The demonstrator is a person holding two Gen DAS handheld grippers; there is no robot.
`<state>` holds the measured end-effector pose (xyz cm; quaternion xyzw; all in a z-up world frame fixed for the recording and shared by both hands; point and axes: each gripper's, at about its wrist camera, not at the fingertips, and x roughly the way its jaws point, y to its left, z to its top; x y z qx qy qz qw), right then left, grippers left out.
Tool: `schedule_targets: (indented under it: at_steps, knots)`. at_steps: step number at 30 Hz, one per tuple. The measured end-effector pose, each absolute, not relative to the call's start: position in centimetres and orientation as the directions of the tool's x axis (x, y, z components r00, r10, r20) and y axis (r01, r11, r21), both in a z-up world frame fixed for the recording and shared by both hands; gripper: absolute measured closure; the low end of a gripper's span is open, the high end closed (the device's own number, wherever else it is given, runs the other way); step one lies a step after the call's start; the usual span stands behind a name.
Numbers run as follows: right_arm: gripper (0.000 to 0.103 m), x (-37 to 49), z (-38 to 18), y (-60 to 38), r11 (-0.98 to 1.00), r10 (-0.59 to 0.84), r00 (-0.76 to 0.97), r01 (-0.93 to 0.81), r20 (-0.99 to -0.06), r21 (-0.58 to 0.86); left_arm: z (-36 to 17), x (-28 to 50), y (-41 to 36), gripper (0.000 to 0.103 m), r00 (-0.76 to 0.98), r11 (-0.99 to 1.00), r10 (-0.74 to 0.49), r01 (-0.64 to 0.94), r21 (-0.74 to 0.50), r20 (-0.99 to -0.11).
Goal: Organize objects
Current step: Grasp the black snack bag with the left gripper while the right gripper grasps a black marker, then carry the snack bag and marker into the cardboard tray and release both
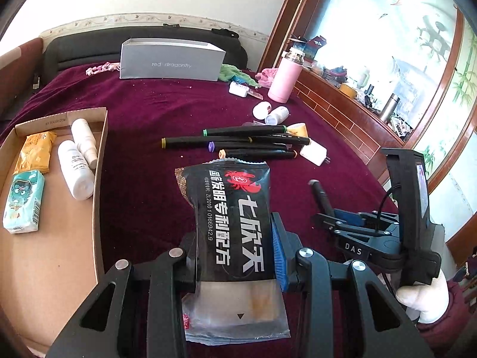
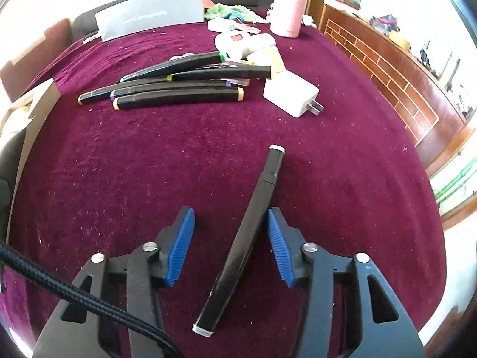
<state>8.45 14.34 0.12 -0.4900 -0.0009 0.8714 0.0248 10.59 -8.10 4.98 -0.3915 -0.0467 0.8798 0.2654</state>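
Left gripper is clamped on a black snack packet just right of the cardboard tray; its slick wrapper could slip. Right gripper stands open around a black marker further right, touching one pad only, so closing could skew it.

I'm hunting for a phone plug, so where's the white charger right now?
The white charger lies on the maroon cloth, in the right wrist view just right of the pile of black markers, prongs pointing right.
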Motion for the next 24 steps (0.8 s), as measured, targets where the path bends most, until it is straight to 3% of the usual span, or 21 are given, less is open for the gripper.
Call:
schedule_targets:
  at_steps: [3,8,12,24]
  knots:
    - [0.090,8.7,0.3,14.7,-0.999,0.005,-0.521,-0.034,-0.854,0.015,5.1,10.8,-8.0,0.072,-0.555,-0.857,0.501,-0.426,-0.291,-0.664]
    - [0.090,8.6,0.3,16.4,-0.968,-0.194,-0.512,-0.038,-0.837,0.247,5.3,11.2,-8.2,0.072,-0.564,-0.862,0.494,-0.418,-0.287,-0.662]
    - [0.090,9.0,0.9,16.9,-0.938,-0.287,-0.510,-0.024,-0.811,0.346,5.6,11.6,-8.3,0.072,-0.570,-0.865,0.490,-0.414,-0.284,-0.660]
    - [0.090,9.6,4.8,12.6,-0.881,-0.455,-0.499,0.129,-0.737,0.456,6.6,12.8,-10.3,0.072,-0.612,-0.885,0.460,-0.376,-0.275,-0.644]
